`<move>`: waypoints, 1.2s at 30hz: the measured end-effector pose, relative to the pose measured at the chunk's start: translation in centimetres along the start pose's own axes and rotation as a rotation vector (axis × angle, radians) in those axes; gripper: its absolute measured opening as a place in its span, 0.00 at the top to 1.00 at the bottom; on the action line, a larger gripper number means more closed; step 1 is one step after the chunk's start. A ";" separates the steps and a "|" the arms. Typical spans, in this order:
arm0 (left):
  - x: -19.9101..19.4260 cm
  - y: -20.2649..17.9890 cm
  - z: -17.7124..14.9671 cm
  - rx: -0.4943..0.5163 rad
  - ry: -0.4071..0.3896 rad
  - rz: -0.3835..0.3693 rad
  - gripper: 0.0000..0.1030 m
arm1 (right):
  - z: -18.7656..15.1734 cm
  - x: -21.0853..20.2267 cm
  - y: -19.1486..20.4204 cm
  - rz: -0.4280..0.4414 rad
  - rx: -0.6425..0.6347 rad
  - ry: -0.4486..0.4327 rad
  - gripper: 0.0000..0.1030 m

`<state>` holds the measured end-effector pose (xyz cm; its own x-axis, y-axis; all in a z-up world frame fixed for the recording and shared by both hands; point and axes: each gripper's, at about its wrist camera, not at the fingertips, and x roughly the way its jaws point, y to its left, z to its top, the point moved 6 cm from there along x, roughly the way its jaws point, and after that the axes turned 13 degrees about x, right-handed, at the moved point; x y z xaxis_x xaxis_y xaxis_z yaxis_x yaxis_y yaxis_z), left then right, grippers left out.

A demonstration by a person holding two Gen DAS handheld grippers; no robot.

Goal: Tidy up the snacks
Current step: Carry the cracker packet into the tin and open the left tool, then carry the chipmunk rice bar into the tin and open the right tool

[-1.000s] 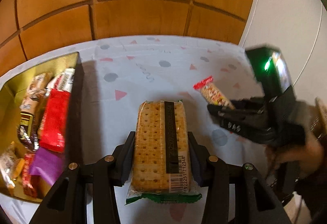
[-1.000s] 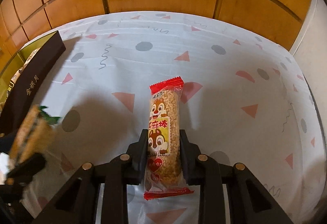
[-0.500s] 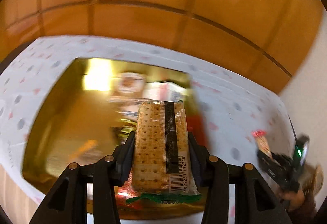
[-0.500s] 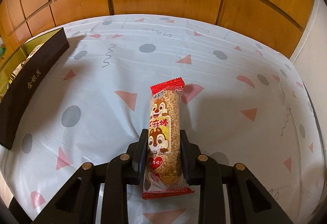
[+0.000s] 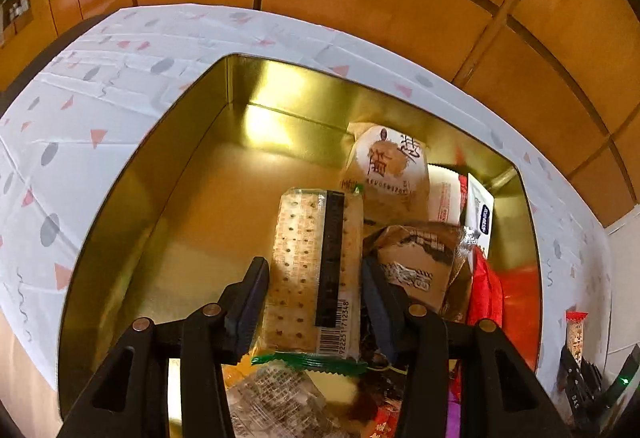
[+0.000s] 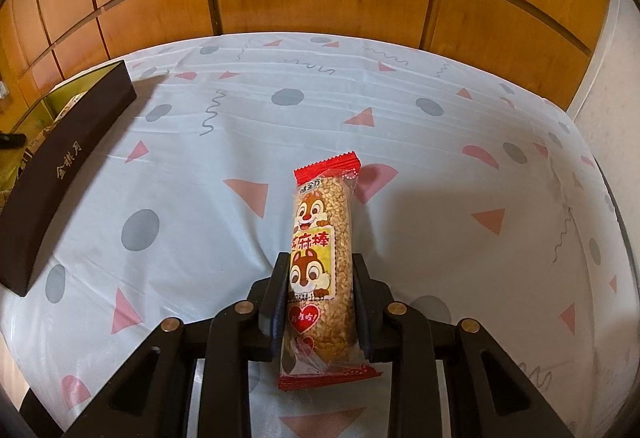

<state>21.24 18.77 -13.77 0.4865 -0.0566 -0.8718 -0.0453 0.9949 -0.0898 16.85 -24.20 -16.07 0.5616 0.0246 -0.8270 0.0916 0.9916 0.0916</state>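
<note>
Now, left gripper [image 5: 316, 270] over gold box [image 5: 132, 190], fingers pinching cracker pack [image 5: 316, 270] w/ black stripe & green end, above bare box floor beside other snacks [image 5: 416, 230]. Right gripper [image 6: 322, 290] above patterned surface [image 6: 440, 166], fingers clamped on red-ended sesame bar [image 6: 324, 258], squirrel label up.

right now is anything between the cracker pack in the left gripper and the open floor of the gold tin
Nothing visible. The left gripper holds the cracker pack over the gold tin, whose left half is bare. The snacks already in it, like the round-label bun, crowd the right side, beside the pack.
</note>
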 end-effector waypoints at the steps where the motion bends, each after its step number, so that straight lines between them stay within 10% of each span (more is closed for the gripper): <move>1: -0.3 0.1 -0.3 0.001 -0.009 -0.003 0.53 | 0.0 0.0 0.0 0.000 0.000 0.000 0.72; 13: -5.6 -1.9 -3.2 0.030 -0.147 0.130 0.53 | 0.0 0.1 0.3 -0.003 -0.009 0.003 0.72; 36: -10.4 -6.3 -7.6 0.157 -0.248 0.104 0.53 | 0.3 0.2 0.8 -0.063 -0.030 0.074 0.73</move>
<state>9.82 12.45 -7.79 0.6851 0.0490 -0.7268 0.0203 0.9961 0.0863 17.33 -23.43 -16.02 0.4928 -0.0292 -0.8697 0.0995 0.9948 0.0229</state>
